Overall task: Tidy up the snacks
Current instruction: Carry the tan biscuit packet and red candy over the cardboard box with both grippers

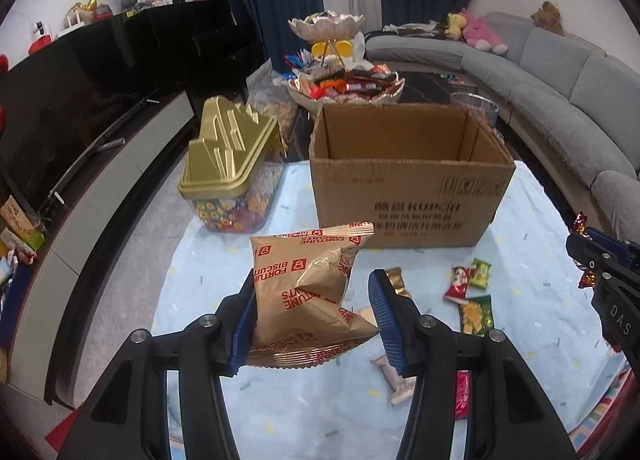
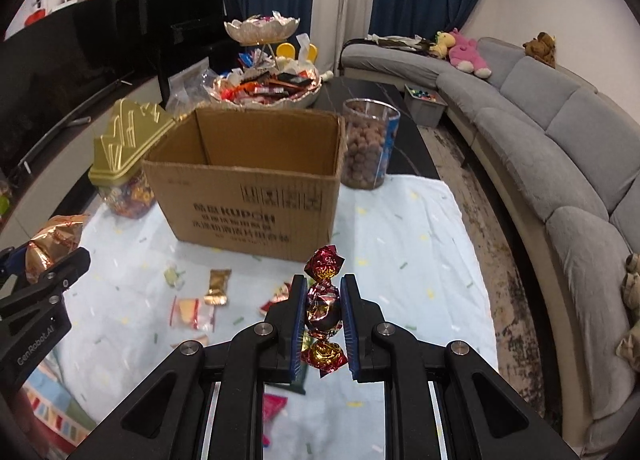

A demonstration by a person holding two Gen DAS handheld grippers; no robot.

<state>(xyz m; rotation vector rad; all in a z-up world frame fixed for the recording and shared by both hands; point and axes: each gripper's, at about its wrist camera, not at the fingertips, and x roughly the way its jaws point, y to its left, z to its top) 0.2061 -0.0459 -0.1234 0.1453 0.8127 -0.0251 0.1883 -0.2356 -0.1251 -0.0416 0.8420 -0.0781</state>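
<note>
My left gripper point(image 1: 316, 314) clamps one gold foil biscuit bag point(image 1: 308, 288); right gripper point(image 2: 323, 318) pinches a red-gold foil candy string point(image 2: 323, 312). One open brown cardboard box point(image 2: 248, 196) ahead, one gold-lidded clear jar point(image 1: 228, 176) beside its left edge.

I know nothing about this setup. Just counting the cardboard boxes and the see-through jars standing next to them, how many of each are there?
Cardboard box: 1
See-through jars: 2, the gold-lidded jar and the open jar of brown balls
Total: 3
</note>
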